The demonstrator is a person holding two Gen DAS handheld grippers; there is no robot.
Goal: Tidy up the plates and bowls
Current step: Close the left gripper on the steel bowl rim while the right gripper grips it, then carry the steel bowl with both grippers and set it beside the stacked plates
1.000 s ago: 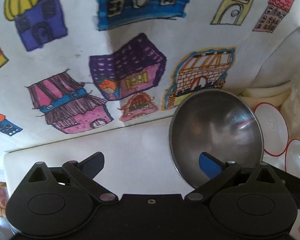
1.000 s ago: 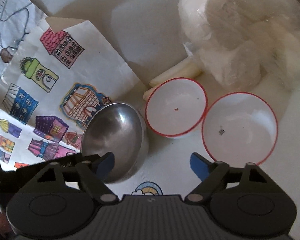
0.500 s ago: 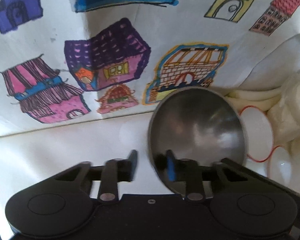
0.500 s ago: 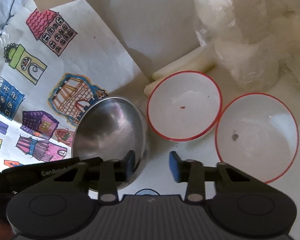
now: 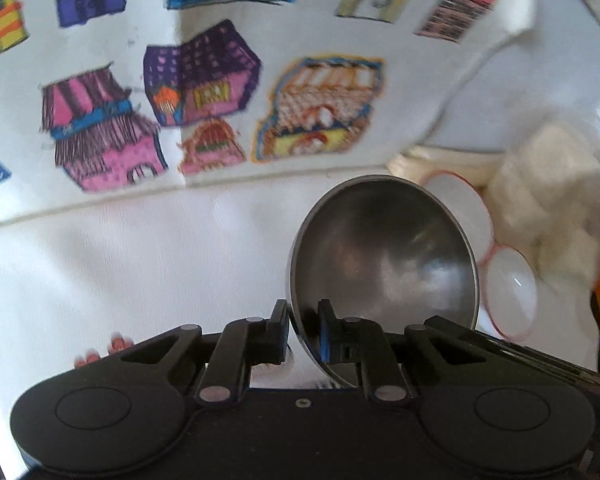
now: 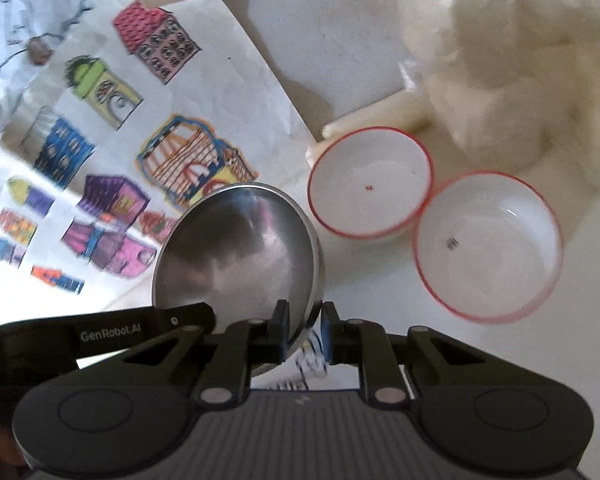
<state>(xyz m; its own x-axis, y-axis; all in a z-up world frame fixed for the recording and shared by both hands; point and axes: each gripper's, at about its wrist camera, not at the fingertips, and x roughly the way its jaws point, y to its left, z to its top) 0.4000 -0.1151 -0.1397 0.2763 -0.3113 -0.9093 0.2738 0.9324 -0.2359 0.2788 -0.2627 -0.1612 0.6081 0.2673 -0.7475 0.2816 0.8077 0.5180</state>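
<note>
Both grippers' fingers have closed on the steel bowl [image 6: 236,256]; two red-rimmed bowls [image 6: 370,192] beside.

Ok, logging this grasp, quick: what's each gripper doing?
Left gripper: closing on the rim of the steel bowl.
Right gripper: closing on the same bowl's rim.

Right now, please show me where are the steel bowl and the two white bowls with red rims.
steel bowl [image 6: 236,256]: right wrist view, inside surface.
nearer red-rimmed bowl [image 6: 488,248]: right wrist view, inside bottom.
farther red-rimmed bowl [image 6: 370,180]: right wrist view, inside bottom.
</note>
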